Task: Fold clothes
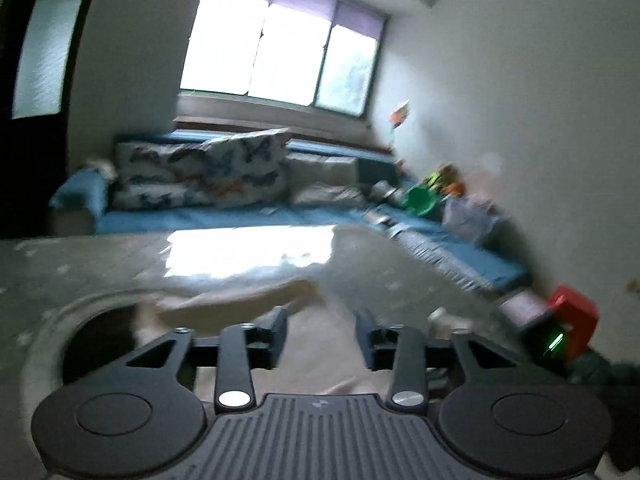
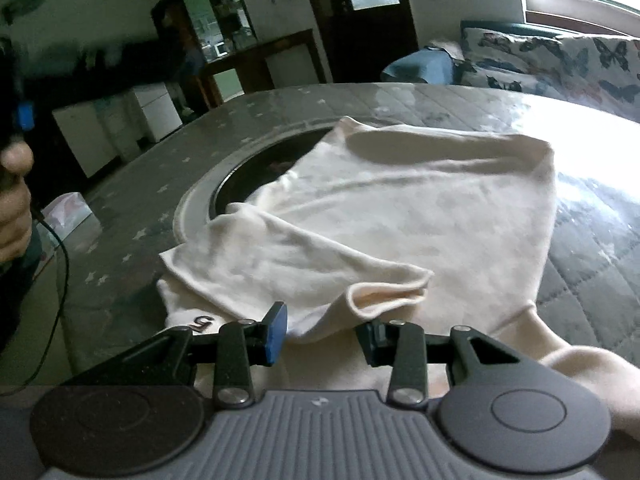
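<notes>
Cream garment (image 2: 400, 216) lies on the grey star-print table cover (image 2: 132, 184), partly folded, draped over the round dark opening (image 2: 256, 168) set in the tabletop. Its grey rim (image 2: 188, 204) shows to the left of the cloth. A folded sleeve (image 2: 384, 292) lies on top, its cuff end just ahead of my right gripper (image 2: 322, 334). The garment's long axis runs from the near edge by my fingers away toward the far right, where the window glare hits the table. A dark printed mark (image 2: 202, 324) sits on the near-left corner of the cloth.

Right jaws stand part open, fabric under and between them; I cannot tell whether the pads press on it. Left gripper (image 1: 322, 338) is part open with nothing gripped, held over the cream cloth (image 1: 248, 300); that view is blurred.

Around: blue sofa (image 1: 200, 216) with butterfly cushions (image 1: 208, 172) past the table, bright window (image 1: 276, 52) above it. Green bowl (image 1: 420, 200) and mixed clutter on the sofa's right arm, a red box (image 1: 576, 316) near the table's right edge. In the right view a hand (image 2: 14, 208) shows at the far left with a black cable (image 2: 60, 280) hanging from it, a tissue pack (image 2: 70, 210) below the table edge, and a dark door (image 2: 372, 12) behind. Nothing lies on the cloth in front of either gripper.
</notes>
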`<control>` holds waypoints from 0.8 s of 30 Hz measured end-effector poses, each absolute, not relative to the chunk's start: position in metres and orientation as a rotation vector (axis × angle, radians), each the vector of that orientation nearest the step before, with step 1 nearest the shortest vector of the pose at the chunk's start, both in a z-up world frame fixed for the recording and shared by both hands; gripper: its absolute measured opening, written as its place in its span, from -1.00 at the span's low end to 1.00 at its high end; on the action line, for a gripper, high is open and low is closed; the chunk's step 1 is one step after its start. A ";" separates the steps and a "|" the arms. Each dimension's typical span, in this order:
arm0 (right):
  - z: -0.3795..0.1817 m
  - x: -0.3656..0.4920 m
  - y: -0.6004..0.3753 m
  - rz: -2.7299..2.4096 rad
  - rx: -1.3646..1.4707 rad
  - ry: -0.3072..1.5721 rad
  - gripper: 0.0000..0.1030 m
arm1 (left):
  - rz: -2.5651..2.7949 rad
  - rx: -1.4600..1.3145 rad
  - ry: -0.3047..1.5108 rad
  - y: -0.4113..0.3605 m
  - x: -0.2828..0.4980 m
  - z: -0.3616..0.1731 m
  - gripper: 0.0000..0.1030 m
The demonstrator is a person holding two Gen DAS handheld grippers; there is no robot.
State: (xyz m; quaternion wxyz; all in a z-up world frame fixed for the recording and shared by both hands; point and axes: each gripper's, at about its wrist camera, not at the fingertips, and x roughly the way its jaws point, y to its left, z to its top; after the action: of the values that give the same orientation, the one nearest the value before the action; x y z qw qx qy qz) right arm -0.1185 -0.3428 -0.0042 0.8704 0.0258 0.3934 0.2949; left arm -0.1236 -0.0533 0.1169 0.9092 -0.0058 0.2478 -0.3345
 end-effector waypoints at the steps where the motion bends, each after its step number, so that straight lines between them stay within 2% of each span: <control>1: -0.005 -0.118 -0.345 0.614 0.065 0.826 -0.27 | -0.673 0.011 0.535 -0.045 -0.125 0.110 -0.12; 7: -0.007 -0.115 -0.361 0.581 0.160 0.847 -0.28 | -0.519 0.193 0.707 -0.012 -0.130 0.056 -0.12; 10: -0.008 -0.111 -0.362 0.566 0.187 0.853 -0.32 | -0.486 0.167 0.751 -0.005 -0.129 0.041 -0.12; 12: -0.006 -0.108 -0.359 0.553 0.177 0.854 -0.54 | -0.484 0.129 0.769 -0.004 -0.122 0.037 -0.12; 15: -0.005 -0.105 -0.355 0.539 0.165 0.852 -0.70 | -0.500 0.108 0.803 -0.005 -0.116 0.033 -0.16; 17: -0.002 -0.104 -0.354 0.534 0.157 0.836 -0.73 | -0.524 0.115 0.819 -0.010 -0.114 0.034 -0.31; 18: 0.000 -0.104 -0.353 0.533 0.152 0.827 -0.79 | -0.532 0.119 0.824 -0.013 -0.114 0.032 -0.56; 21: 0.008 -0.104 -0.350 0.528 0.134 0.791 -0.86 | -0.528 0.131 0.813 -0.016 -0.118 0.034 -0.87; 24: 0.021 -0.106 -0.349 0.527 0.122 0.738 -0.87 | -0.531 0.098 0.815 -0.013 -0.124 0.042 -0.90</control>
State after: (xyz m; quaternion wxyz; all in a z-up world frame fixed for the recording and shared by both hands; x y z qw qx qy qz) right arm -0.1063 -0.3494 0.0210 0.8973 0.0591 0.3560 0.2542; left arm -0.1239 -0.0126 0.0417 0.8829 0.0471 0.3916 -0.2549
